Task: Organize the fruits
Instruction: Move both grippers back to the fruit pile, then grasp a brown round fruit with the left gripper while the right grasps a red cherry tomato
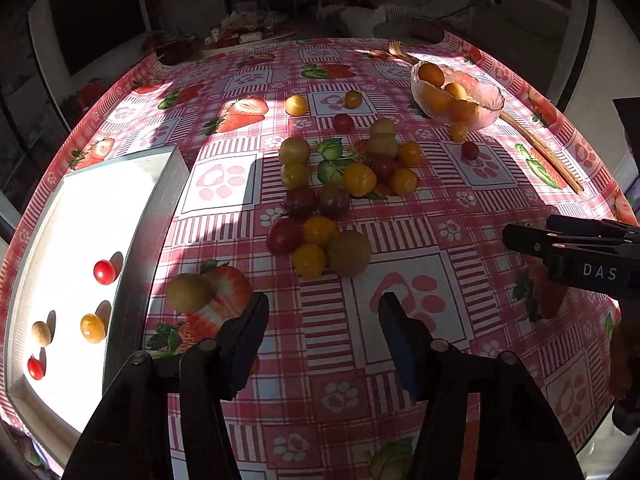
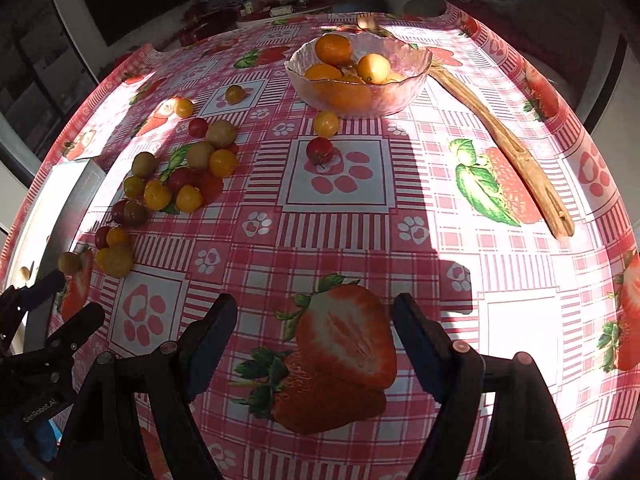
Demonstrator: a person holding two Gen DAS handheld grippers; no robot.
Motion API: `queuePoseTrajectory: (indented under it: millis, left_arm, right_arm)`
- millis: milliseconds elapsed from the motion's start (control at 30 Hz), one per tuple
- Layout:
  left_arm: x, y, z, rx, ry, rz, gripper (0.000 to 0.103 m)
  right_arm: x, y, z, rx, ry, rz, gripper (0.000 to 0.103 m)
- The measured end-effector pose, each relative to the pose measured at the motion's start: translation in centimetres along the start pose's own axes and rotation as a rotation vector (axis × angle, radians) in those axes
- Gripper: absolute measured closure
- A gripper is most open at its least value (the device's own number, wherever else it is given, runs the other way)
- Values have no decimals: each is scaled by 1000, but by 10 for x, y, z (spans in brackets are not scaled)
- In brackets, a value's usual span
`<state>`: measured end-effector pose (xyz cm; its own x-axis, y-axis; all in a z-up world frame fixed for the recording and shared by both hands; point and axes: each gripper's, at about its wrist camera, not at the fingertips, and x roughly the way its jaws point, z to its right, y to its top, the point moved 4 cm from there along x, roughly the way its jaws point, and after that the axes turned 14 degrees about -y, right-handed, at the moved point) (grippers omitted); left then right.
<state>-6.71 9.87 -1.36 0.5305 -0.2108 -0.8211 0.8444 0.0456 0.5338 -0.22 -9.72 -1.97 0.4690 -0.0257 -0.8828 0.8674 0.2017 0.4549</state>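
A heap of small red, yellow and brown-green fruits (image 1: 340, 184) lies mid-table, also seen in the right wrist view (image 2: 180, 176). A glass bowl (image 1: 490, 98) (image 2: 404, 80) at the far right holds orange and yellow fruits. A white tray (image 1: 100, 208) on the left holds several small fruits. My left gripper (image 1: 323, 308) is open over bare cloth just short of the heap, with a brown fruit (image 1: 189, 293) beside its left finger. My right gripper (image 2: 316, 308) is open and empty over a printed strawberry. A yellow tomato (image 2: 326, 123) and a red tomato (image 2: 319, 150) lie before the bowl.
Wooden tongs (image 2: 504, 140) lie diagonally right of the bowl, and a fork (image 1: 394, 46) sits behind it. The tablecloth (image 2: 520, 320) is pink check with strawberry prints. Each gripper shows at the edge of the other's view, the right gripper (image 1: 516, 236) and the left gripper (image 2: 60, 300).
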Motion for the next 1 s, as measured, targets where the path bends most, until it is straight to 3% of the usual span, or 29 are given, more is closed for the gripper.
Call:
queuePoseTrajectory:
  millis: [133, 500, 600, 633, 700, 767, 833, 1000]
  left_arm:
    - [16, 3, 5, -38, -2, -14, 44]
    - [33, 25, 5, -72, 42, 39, 44]
    - [34, 26, 6, -67, 39, 51, 51]
    - [33, 26, 6, -60, 38, 54, 59]
    - [33, 27, 6, -59, 32, 53, 59]
    - [32, 26, 6, -60, 22, 54, 60]
    - [31, 24, 6, -59, 11, 56, 60]
    - [24, 13, 11, -48, -3, 51, 60]
  right_arm:
    - [7, 13, 5, 14, 8, 20, 21]
    - [32, 62, -6, 24, -12, 85, 37]
    - [37, 70, -10, 14, -33, 101, 41]
    - [38, 72, -12, 10, -39, 107, 45]
    - [39, 76, -14, 1, -56, 118, 57]
    - [40, 79, -14, 1, -67, 125, 78]
    - [39, 80, -10, 20, -44, 118, 84]
    - [32, 66, -2, 40, 11, 104, 83]
